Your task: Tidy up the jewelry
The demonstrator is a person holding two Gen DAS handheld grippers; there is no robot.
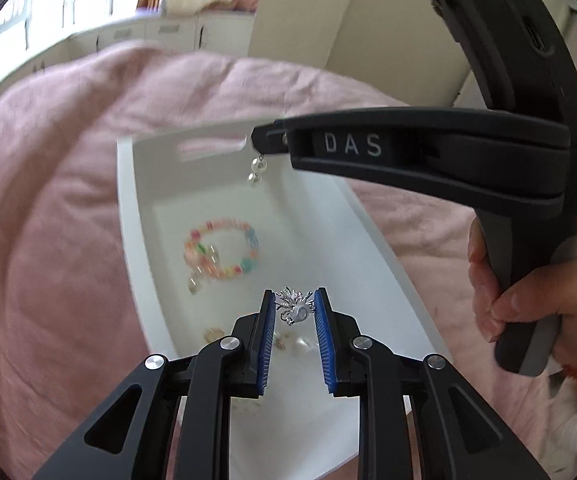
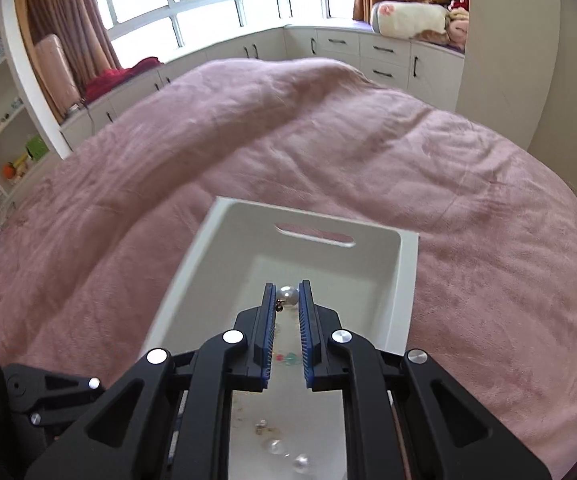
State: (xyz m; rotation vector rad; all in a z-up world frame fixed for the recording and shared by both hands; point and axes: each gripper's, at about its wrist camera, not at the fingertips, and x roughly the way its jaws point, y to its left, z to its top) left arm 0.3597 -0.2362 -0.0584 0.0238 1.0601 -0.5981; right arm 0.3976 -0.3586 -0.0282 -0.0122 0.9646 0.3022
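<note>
We see the bin (image 2: 208, 256) on the blanket (image 2: 468, 240), directly under both grippers, with the bracelet (image 1: 222, 250) lying ahead of our left gripper (image 1: 294, 308).

Beaded bracelet (image 1: 221, 249) lies in white bin (image 1: 128, 216).

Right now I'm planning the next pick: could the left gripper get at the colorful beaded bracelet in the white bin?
Probably not yet. The left gripper is shut on a silver brooch, so it must drop that first. Otherwise the colorful beaded bracelet lies uncovered on the white bin floor, just ahead.
</note>
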